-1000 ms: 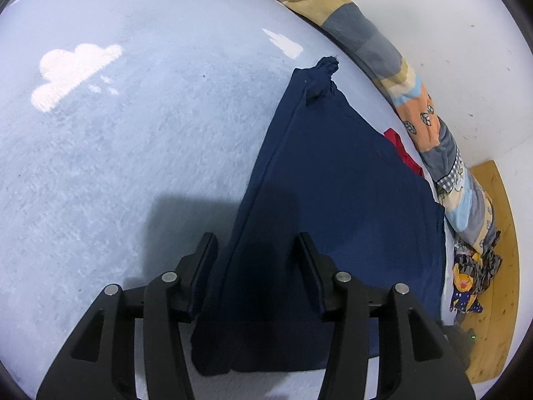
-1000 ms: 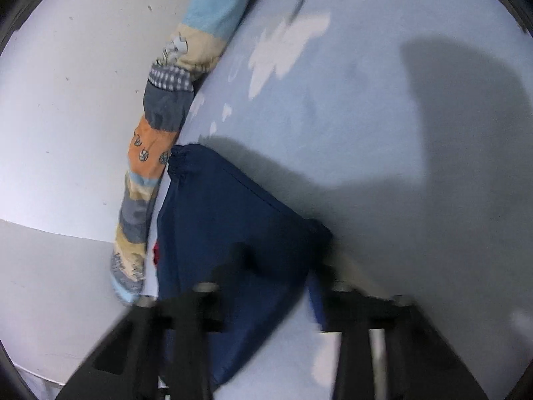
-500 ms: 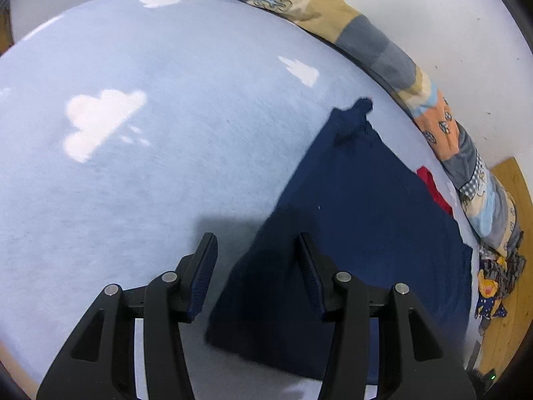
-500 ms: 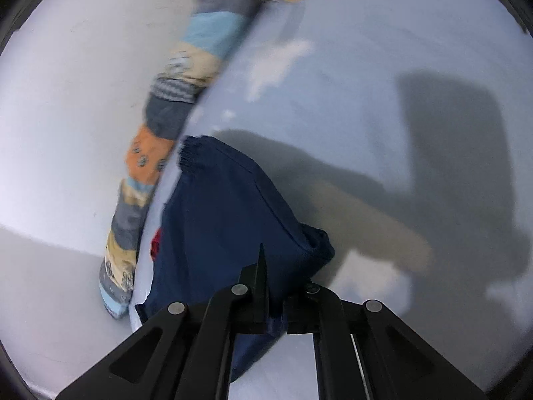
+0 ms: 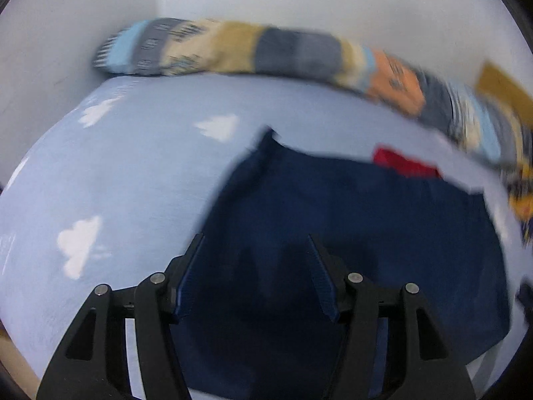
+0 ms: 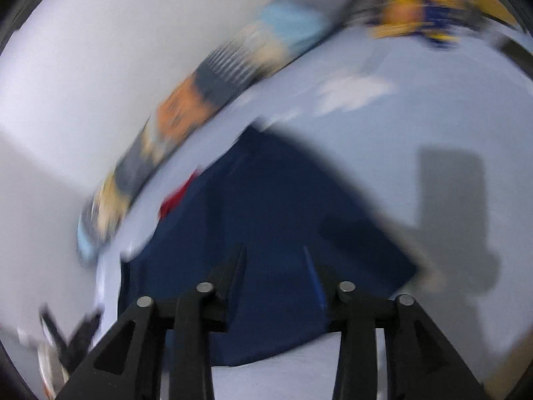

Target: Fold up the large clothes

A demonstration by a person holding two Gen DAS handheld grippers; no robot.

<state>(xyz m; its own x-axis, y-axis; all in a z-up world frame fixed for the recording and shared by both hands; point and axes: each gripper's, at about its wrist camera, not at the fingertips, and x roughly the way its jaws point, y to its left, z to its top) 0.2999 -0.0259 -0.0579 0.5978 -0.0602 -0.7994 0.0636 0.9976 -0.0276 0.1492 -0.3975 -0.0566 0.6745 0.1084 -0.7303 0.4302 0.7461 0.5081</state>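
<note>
Clearly my left tongs and right tongs gape empty over the limp, light navy garment on the bed, best pinched at its corner hems.

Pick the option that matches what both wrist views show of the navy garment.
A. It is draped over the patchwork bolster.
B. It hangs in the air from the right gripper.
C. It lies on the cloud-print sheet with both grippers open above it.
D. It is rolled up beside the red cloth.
C: the navy garment lies spread on the cloud-print sheet, and the left gripper and right gripper both show fingers apart, holding nothing.
</note>
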